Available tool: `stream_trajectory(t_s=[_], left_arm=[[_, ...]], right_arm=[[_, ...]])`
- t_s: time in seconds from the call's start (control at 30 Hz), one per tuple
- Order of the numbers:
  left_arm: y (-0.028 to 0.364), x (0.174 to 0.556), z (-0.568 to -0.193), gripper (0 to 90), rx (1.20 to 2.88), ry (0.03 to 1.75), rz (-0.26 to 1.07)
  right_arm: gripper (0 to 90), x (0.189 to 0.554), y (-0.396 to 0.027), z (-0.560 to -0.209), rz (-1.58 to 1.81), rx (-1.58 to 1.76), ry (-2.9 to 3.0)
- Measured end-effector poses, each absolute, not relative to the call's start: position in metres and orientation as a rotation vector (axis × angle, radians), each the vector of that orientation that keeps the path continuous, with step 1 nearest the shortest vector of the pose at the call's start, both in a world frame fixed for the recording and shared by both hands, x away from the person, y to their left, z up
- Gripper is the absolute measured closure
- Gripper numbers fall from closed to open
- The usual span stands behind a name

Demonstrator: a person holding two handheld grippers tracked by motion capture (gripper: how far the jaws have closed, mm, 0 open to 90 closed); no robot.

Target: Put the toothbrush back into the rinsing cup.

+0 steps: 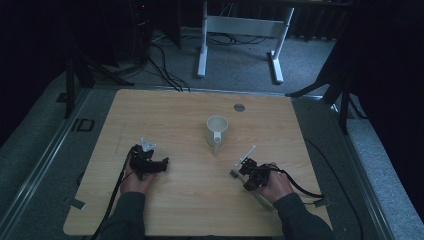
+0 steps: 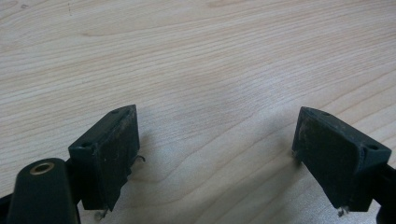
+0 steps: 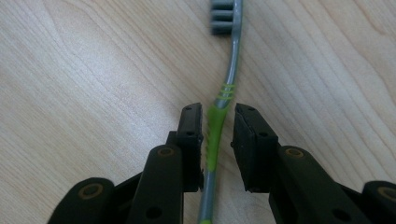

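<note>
We take the work in hand to be lifting the toothbrush (image 3: 219,126), very likely to stand it in the white cup (image 1: 217,131); that judgement rests on how things lie.

Progress: early; the toothbrush lies flat on the table (image 1: 190,200), toward its near right part, grey bristle head pointing away from the right gripper (image 3: 217,128); the green grip section sits between the two jaws; they have drawn in close on either side, the left one at or very near the handle, a sliver of wood showing beside the right one; we cannot tell that the pads are pressing, so we log it as straddling, not yet a sure grip.

Left: close fully, lift, carry to the cup, drop it in.

The left gripper (image 2: 215,140) stands wide open over bare wood, nothing between its jaws; in the high view it rests at the near left (image 1: 149,162), well apart from the cup.

The cup stands upright near the table's middle, handle toward us; looks empty, though its bottom is not visible.

Surface: pale wood-grain laminate; a round grey grommet (image 1: 239,107) near the far edge.

Room: dim; grey carpet; white legs of another desk (image 1: 202,45) beyond; black cables on the floor; dark stands at both sides.
</note>
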State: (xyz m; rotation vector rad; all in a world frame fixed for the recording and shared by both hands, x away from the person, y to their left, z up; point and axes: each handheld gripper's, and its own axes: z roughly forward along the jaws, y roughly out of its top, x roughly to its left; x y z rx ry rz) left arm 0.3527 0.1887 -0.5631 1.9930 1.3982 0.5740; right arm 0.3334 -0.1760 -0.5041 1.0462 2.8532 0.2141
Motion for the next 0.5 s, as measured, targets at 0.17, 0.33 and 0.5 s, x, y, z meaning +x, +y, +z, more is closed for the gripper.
stream_trajectory(t_s=[0.17,0.33,0.5], left_arm=[[0.1887,0.3527,-0.5631,15.1,1.993,1.398,0.574],[0.1887,0.3527,-0.5631,15.1,1.993,1.398,0.574],[0.1887,0.3527,-0.5631,15.1,1.993,1.398,0.574]], right_arm=[[72.3,0.3336,-0.1752,-0.5057,0.195,1.040,2.863],[72.3,0.3336,-0.1750,-0.5067,0.181,1.043,2.863],[72.5,0.3335,-0.1747,-0.5085,0.171,1.040,2.870]])
